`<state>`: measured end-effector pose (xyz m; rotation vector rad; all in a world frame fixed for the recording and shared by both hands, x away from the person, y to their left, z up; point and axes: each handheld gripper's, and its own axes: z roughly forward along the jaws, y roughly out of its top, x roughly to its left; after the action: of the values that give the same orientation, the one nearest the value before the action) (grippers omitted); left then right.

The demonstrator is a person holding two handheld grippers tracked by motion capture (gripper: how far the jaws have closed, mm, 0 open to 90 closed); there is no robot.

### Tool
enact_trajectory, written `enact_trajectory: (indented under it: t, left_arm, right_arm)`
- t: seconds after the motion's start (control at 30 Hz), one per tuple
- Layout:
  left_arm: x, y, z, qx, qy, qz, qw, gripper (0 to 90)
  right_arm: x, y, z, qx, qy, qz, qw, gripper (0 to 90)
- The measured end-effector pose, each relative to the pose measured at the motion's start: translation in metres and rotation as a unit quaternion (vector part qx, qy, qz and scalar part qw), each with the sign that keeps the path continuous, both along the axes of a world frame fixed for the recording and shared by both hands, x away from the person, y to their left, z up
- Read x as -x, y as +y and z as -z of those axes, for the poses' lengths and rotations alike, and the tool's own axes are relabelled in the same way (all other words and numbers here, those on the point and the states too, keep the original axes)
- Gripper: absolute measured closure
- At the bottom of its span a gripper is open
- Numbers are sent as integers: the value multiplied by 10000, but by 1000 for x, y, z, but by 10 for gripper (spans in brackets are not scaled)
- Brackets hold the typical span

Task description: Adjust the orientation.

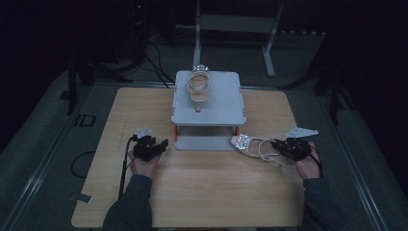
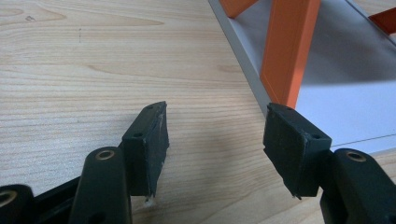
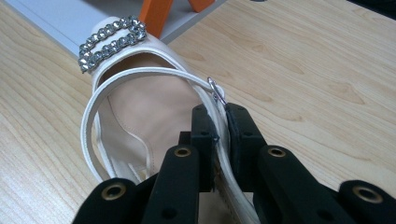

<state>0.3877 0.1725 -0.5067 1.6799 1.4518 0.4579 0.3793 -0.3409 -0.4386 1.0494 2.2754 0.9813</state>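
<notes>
Pinching sandal (image 3: 140, 112) strap: right tongs (image 3: 220, 135).

On the table (image 1: 202, 192), one sandal (image 1: 198, 86) lies atop the rack (image 1: 226, 113); another sandal (image 1: 252, 147) lies at its front-right corner, ahead of my right gripper (image 1: 279, 145).

Two white strappy sandals with rhinestone buckles: one (image 1: 198, 86) on the one grey two-tier stand (image 1: 226, 108), one (image 1: 255, 147) on the one light wooden table (image 1: 207, 187); two black grippers.
</notes>
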Motion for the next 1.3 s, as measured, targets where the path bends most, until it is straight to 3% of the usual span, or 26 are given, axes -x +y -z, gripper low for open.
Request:
enact_trajectory:
  t: [0.27, 0.63, 1.03, 1.3]
  left_arm:
    - [0, 0, 0, 5, 3, -2, 10000, 406]
    - [0, 0, 0, 9, 5, -5, 10000, 406]
    - [0, 0, 0, 18, 10, -7, 10000, 406]
    - [0, 0, 0, 18, 14, -7, 10000, 406]
  right_arm:
    - [0, -8, -1, -102, -13, 164, 9998, 832]
    - [-6, -24, -2, -116, 48, 730, 9973, 834]
    - [-29, -21, 1, 276, 238, 963, 9947, 808]
    - [-43, -30, 3, 225, 465, 853, 9950, 757]
